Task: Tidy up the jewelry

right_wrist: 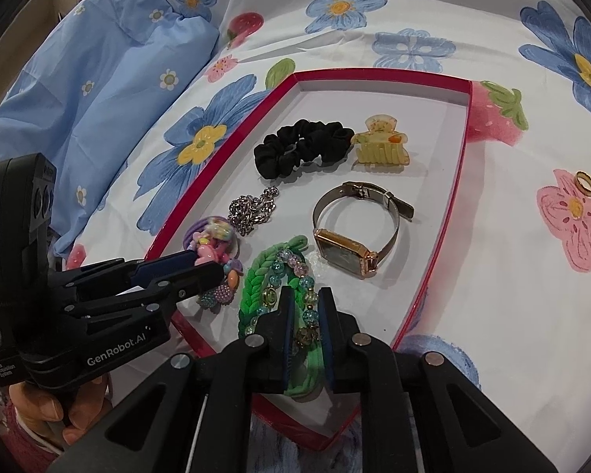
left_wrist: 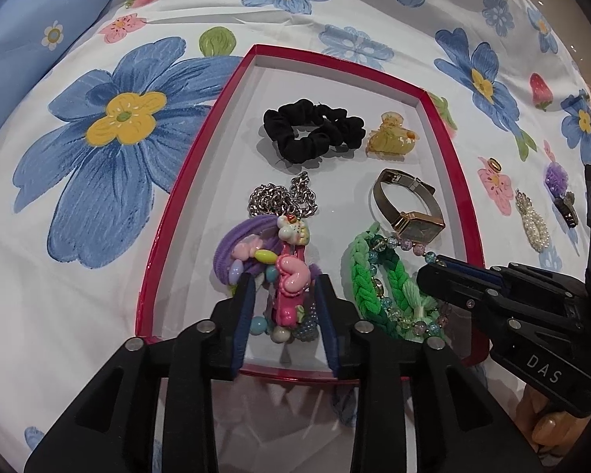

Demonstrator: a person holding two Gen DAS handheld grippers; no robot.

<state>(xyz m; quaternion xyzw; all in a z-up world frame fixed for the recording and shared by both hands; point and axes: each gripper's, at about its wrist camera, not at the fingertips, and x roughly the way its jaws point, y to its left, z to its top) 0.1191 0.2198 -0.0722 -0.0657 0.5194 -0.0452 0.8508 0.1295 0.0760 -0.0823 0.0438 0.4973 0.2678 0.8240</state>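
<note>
Both grippers are down in the near end of the red-rimmed tray (left_wrist: 449, 149) now. The left gripper (left_wrist: 283, 307) straddles the pink hair clip (left_wrist: 291, 276) with a gap either side, jaws parted, clip lying free on the purple hair ties (left_wrist: 236, 240). The right gripper (right_wrist: 306, 331) sits narrow around the beaded bracelet (right_wrist: 295, 276) on the green braided band (right_wrist: 260, 276); gripping or just bracketing, I can't tell. Looks like placing's done here. Next up, probably the gold ring (right_wrist: 584, 183) and pearl piece (left_wrist: 532, 216), out right on the floral sheet (left_wrist: 98, 315): a small, fiddly pinch.
</note>
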